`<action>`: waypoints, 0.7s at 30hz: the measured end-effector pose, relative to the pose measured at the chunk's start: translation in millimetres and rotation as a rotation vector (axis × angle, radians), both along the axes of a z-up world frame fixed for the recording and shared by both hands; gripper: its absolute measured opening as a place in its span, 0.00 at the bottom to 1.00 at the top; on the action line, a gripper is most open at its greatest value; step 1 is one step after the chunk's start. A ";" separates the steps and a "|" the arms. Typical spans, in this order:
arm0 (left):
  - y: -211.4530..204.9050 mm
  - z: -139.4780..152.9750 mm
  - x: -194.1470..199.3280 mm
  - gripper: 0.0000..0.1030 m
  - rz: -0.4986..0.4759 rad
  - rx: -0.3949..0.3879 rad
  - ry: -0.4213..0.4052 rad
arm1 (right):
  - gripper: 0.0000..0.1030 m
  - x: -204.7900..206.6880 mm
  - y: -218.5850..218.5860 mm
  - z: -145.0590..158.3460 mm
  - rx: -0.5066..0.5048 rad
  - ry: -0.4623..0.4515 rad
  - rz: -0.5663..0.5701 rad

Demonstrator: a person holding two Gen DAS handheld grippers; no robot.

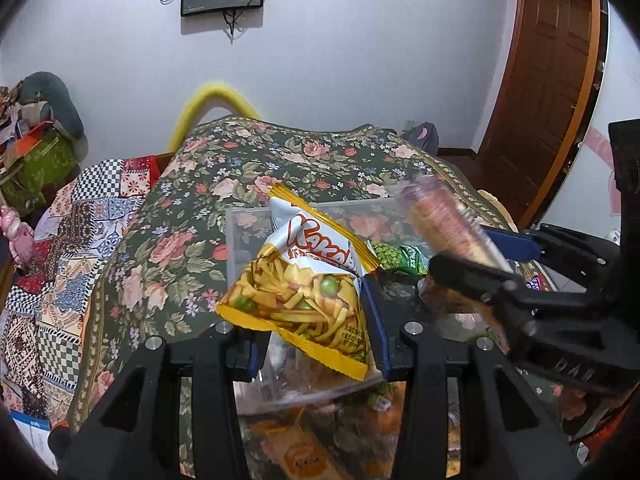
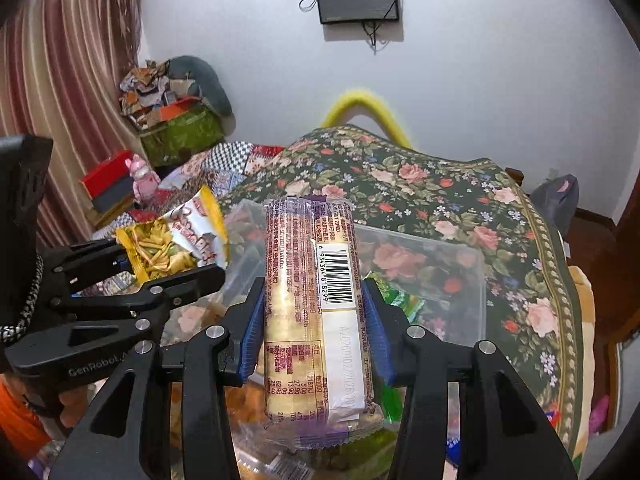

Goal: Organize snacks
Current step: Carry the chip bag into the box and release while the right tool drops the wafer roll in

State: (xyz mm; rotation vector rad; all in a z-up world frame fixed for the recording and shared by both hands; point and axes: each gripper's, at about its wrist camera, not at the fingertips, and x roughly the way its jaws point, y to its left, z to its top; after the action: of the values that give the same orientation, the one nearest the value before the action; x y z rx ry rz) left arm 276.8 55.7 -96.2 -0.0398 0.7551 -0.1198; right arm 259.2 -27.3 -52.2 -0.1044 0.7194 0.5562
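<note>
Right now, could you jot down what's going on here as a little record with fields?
left gripper: shut on the yellow snack bag, lifted off the table
right gripper: shut on the biscuit pack, barcode side facing the camera
clear plastic box: on the floral cloth, just beyond both grippers
inside the box: a green packet
near edge: more snacks lie below, blurred
</note>
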 end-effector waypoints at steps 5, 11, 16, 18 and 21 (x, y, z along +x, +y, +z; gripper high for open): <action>0.3 -11.6 18.4 0.41 -0.004 -0.003 0.025 | 0.41 12.3 5.4 -10.3 -0.033 0.020 -0.010; 2.3 -23.0 31.7 0.41 -0.007 -0.028 0.055 | 0.41 22.7 5.6 -20.6 -0.058 0.048 -0.016; 1.3 -27.9 37.3 0.45 0.006 -0.014 0.057 | 0.42 24.1 7.8 -24.5 -0.075 0.064 -0.019; 3.0 -28.0 37.6 0.52 0.022 -0.009 0.057 | 0.42 24.3 7.0 -25.7 -0.069 0.076 -0.019; 8.0 -25.5 34.1 0.57 0.026 -0.033 0.049 | 0.42 20.9 4.6 -23.3 -0.065 0.085 -0.015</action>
State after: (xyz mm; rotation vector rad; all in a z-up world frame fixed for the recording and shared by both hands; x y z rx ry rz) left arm 310.9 63.7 -121.7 -0.0842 0.8016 -0.1065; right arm 280.1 -22.7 -75.5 -0.1358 0.8204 0.5252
